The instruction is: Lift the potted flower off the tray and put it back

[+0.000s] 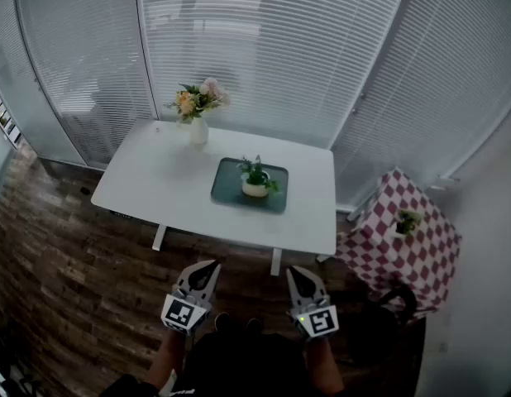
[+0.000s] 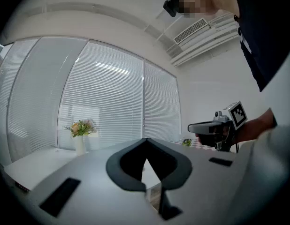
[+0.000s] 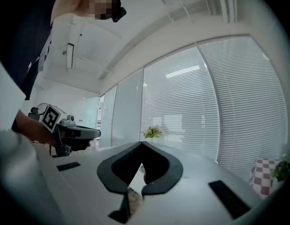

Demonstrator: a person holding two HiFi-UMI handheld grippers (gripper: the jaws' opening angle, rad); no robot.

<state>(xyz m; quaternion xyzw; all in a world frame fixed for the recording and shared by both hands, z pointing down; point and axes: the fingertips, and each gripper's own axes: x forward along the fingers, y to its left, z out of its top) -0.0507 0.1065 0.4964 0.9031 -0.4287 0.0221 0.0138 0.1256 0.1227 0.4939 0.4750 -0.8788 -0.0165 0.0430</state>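
Left gripper [image 1: 212,265] and right gripper [image 1: 294,270]: jaws pressed together, empty, held over dark wood-plank floor [image 1: 65,263]. Small green potted flower [image 1: 255,178] sits on dark green rectangular tray [image 1: 229,190], on white rectangular table [image 1: 156,180] well ahead. White slatted blinds [image 1: 280,48] behind; red-checked side table [image 1: 421,251] right.

I'm holding the left gripper [image 1: 212,265] and the right gripper [image 1: 294,270] low over the wooden floor [image 1: 57,255], short of the surface's [image 1: 156,180] near edge, with their fingers [image 1: 203,278] closed. The potted flower [image 1: 255,180] is standing upright on the green tray [image 1: 229,190], which is lying around the surface's middle. A vase of flowers [image 1: 198,131] is sitting by the far edge, toward the left corner. Beyond the right edge, a checkered table [image 1: 421,246] is carrying a small plant [image 1: 407,220].
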